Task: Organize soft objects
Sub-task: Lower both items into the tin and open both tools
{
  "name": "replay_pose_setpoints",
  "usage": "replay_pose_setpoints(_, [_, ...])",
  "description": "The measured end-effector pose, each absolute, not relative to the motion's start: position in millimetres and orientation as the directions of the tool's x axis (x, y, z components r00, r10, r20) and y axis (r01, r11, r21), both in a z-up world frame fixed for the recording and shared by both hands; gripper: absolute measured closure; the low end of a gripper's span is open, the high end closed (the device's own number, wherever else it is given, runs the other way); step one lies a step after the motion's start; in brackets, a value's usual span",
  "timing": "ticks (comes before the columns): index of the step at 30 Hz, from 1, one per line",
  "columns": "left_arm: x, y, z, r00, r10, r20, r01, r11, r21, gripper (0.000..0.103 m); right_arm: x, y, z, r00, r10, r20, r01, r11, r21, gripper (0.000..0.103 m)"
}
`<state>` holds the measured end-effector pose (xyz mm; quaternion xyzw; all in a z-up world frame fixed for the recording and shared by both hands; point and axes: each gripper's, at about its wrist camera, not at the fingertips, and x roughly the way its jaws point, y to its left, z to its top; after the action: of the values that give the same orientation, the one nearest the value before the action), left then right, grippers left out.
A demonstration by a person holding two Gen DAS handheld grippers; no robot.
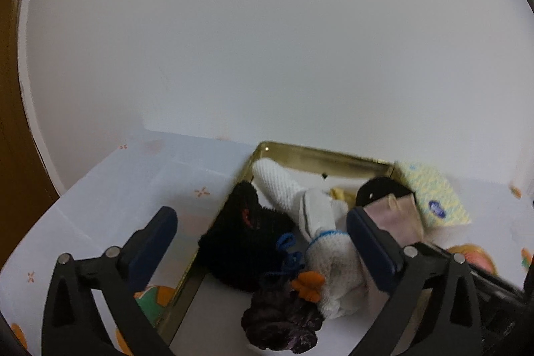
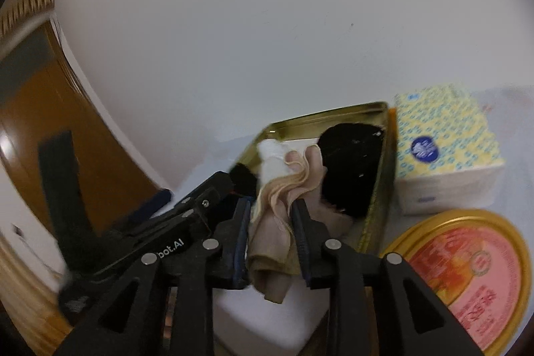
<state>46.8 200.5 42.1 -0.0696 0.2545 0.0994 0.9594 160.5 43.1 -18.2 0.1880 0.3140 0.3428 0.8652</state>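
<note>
A gold tin box [image 1: 320, 154] holds soft things: a black fuzzy cloth [image 1: 243, 236], a white knitted sock [image 1: 320, 222], a dark purple scrunchie [image 1: 283, 319] with an orange bow [image 1: 307, 284], and a black item [image 1: 377, 189]. My left gripper [image 1: 263, 222] is open above the box's left part, holding nothing. My right gripper [image 2: 272, 206] is shut on a beige cloth [image 2: 277, 229] and holds it over the box [image 2: 333, 114]. The beige cloth also shows in the left wrist view [image 1: 393, 216]. The black item shows in the right wrist view [image 2: 350, 169].
A yellow patterned tissue pack [image 2: 444, 149] lies right of the box; it also shows in the left wrist view [image 1: 434, 196]. A round gold and pink lid [image 2: 467, 269] lies at the front right. A white cloth with orange marks [image 1: 116, 189] covers the table. A white wall stands behind.
</note>
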Motion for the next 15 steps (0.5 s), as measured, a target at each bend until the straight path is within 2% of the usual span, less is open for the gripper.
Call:
replay_pose_setpoints(1, [45.8,201.2,43.1,0.855,0.160,-0.493,-0.231,0.969,-0.087,0.000,158.3,41.0,-16.8,0.577,0.709,-0.406,-0.472,0.695,0.543,0.063])
replay_pose_setpoints(5, [41.7,196.9,44.7,0.864,0.187,-0.468,-0.241,0.969,-0.057,0.000,137.3,33.6,-4.4,0.691,0.632,-0.350,-0.447,0.754,0.481,0.050])
replay_pose_setpoints(7, [39.9,192.4,44.3,0.865,0.199,-0.461,-0.240,0.970,-0.033,0.000,124.1,31.4,3.3,0.762,0.560,-0.324,-0.417,0.808,0.417,0.034])
replay_pose_setpoints(9, [37.3,188.8,43.6,0.868,0.204,-0.453,-0.239,0.971,-0.020,0.000,110.8,31.4,7.5,0.821,0.492,-0.290,-0.387,0.853,0.350,0.025])
replay_pose_setpoints(15, [22.9,183.0,40.3,0.880,0.222,-0.420,-0.244,0.970,0.000,0.000,100.6,39.4,11.7,0.880,0.390,-0.270,-0.341,0.916,0.210,0.024])
